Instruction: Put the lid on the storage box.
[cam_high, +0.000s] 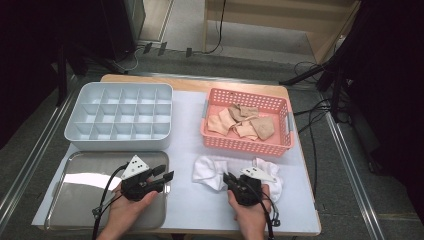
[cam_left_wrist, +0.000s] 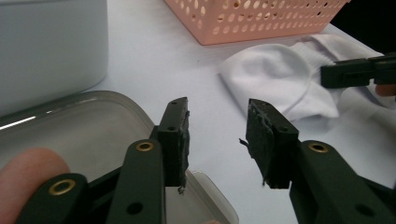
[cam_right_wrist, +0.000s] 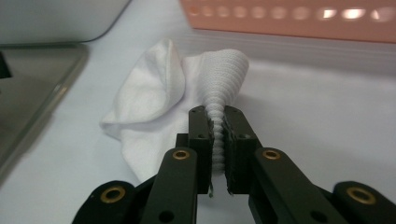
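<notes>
Recording station in a laboratory-type room, not a domestic setting.
A small wooden table (cam_high: 200, 80) under a white mat (cam_high: 187, 125) stands on grey carpet; metal floor rails (cam_high: 345, 150) run along both sides of the table, loose cables (cam_high: 315, 117) trail to its right, and black stands and dark equipment crowd behind it.

One basket (cam_high: 248, 143), one organizer (cam_high: 119, 141), one tray (cam_high: 80, 175) — two white socks (cam_high: 212, 170).

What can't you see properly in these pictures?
- High view: the right gripper and hand cover part of the white sock; its full shape is hidden.
- Right gripper view: the pink basket is blurred and cut off at the top.
- High view: how many tan socks are piled there is unclear.
</notes>
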